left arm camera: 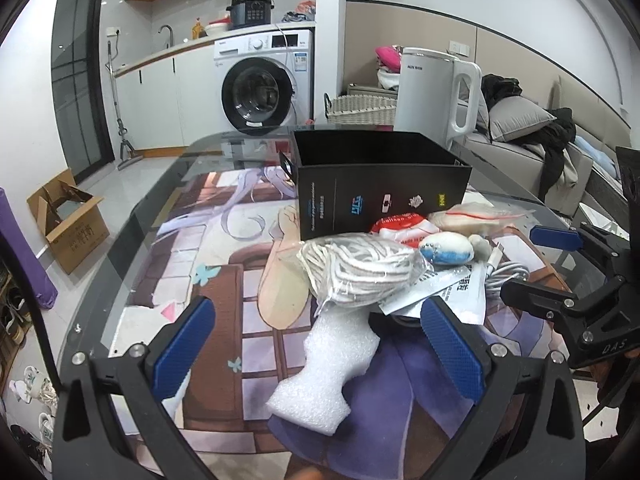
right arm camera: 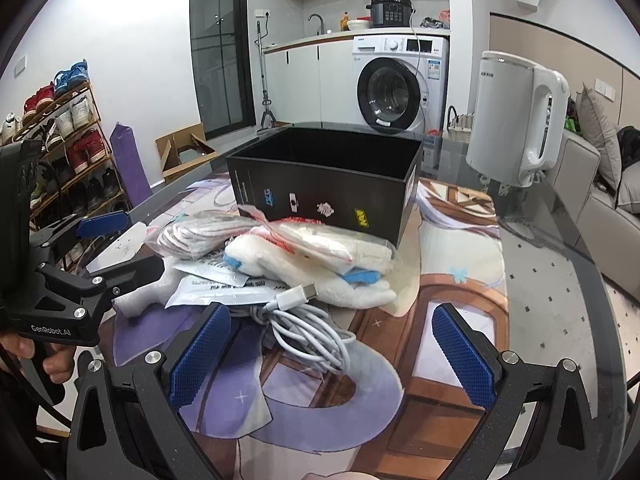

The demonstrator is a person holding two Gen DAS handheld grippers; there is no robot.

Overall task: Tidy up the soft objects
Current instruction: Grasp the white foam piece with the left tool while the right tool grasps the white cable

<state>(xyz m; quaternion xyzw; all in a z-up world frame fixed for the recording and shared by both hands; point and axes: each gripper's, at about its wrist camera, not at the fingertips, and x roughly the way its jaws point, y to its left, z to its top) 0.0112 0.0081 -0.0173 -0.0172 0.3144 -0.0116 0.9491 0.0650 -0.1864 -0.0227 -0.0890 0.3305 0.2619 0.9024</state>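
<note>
A pile of soft things lies on the glass table in front of an open black box point(left arm camera: 380, 184) point(right arm camera: 324, 192). It holds a bagged white cord bundle point(left arm camera: 356, 268) point(right arm camera: 196, 234), a white foam piece point(left arm camera: 324, 372) point(right arm camera: 136, 292), a white and blue plush point(left arm camera: 446, 250) point(right arm camera: 320, 276), a bagged white cloth with red zip point(left arm camera: 472, 216) point(right arm camera: 320, 242) and a coiled white cable point(right arm camera: 308, 332) point(left arm camera: 508, 276). My left gripper point(left arm camera: 320, 348) is open around the foam piece, not touching it. My right gripper point(right arm camera: 332, 348) is open over the cable, empty.
A white kettle point(left arm camera: 436, 92) point(right arm camera: 516, 120) stands behind the box on the right. Paper sachets point(left arm camera: 440, 292) point(right arm camera: 224, 284) lie under the pile. The table edge point(left arm camera: 100, 276) curves at the left. A washing machine point(left arm camera: 264, 80) and sofa point(left arm camera: 560, 152) stand beyond.
</note>
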